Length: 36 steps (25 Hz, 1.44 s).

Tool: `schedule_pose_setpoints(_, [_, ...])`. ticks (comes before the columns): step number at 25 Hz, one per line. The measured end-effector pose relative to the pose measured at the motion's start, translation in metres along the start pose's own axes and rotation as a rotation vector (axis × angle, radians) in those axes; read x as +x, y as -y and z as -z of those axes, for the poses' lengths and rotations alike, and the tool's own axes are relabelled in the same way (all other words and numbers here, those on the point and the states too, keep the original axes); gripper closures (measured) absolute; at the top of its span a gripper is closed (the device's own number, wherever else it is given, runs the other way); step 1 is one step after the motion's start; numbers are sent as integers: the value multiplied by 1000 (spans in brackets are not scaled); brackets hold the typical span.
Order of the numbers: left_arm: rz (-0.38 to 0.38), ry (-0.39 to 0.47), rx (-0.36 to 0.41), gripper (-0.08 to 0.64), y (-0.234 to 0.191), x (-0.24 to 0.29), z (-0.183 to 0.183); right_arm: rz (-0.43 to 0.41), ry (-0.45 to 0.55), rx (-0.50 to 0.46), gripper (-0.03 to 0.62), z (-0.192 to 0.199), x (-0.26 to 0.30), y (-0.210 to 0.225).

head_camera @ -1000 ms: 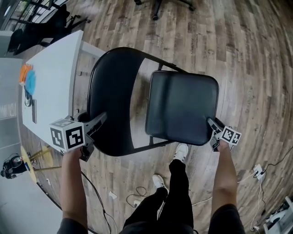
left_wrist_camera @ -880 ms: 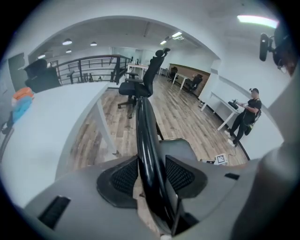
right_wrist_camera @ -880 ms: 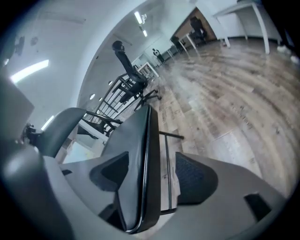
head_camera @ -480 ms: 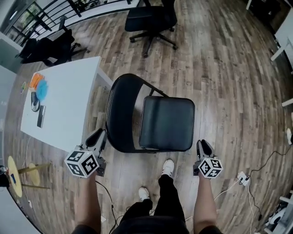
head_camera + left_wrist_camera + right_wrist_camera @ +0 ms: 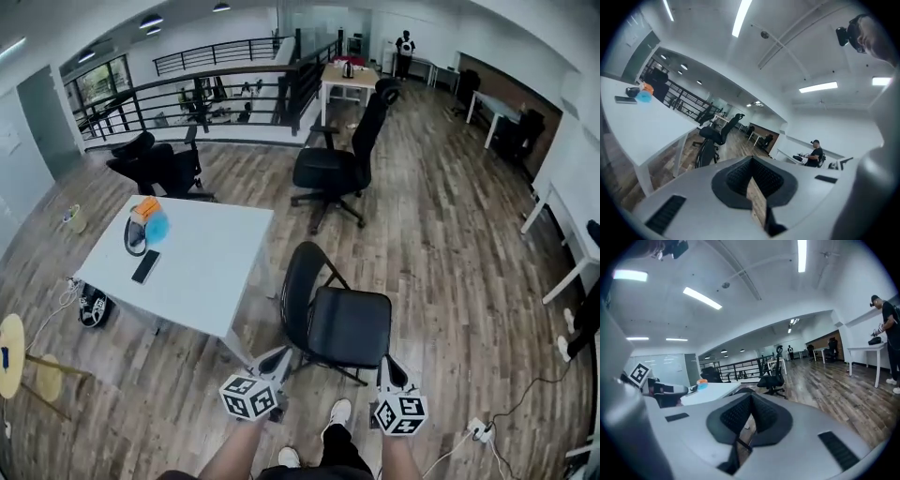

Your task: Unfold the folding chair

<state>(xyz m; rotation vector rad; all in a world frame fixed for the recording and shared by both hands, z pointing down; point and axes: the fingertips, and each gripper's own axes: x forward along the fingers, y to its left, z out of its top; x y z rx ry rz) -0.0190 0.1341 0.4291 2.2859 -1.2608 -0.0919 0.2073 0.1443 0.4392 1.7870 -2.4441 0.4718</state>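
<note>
The black folding chair [image 5: 342, 323] stands opened out on the wooden floor, its seat level and its backrest on the left, beside the white table. My left gripper [image 5: 278, 355] is just short of the chair's near left corner and my right gripper [image 5: 388, 368] just short of its near right corner; neither touches it. In the left gripper view the left gripper [image 5: 752, 165] has its jaws shut with nothing between them. The right gripper [image 5: 750, 401] is likewise shut and empty, pointing out across the room.
A white table [image 5: 202, 262] with a phone and small items stands left of the chair. A black office chair [image 5: 337, 169] is behind it, more office chairs [image 5: 155, 164] by the railing. Cables and a power strip [image 5: 480, 431] lie at the lower right. My feet [image 5: 339, 411] are below the seat.
Both grippers have let go of the chair, drawn back towards my body and closed. The head view has lifted from straight down to take in the whole room; the chair stands on its own.
</note>
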Motion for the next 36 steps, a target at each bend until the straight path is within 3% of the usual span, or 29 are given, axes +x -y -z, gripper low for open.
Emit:
schedule_pose_setpoints(4, [10, -36, 20, 555, 28, -60, 26, -38, -39, -124, 578, 23, -50, -79])
schedule_pose_setpoints(9, [-28, -35, 110, 555, 55, -113, 27, -49, -4, -197, 578, 10, -89, -110])
schedule_pose_setpoints(21, [-140, 49, 251, 555, 130, -126, 5, -61, 123, -310, 580, -43, -148, -98])
schedule_pose_setpoints(26, [-118, 38, 215, 555, 152, -130, 19, -72, 116, -309, 580, -37, -166, -94])
schedule_pose_setpoints(36, [-117, 49, 255, 555, 164, -134, 22, -68, 155, -331, 580, -38, -183, -91])
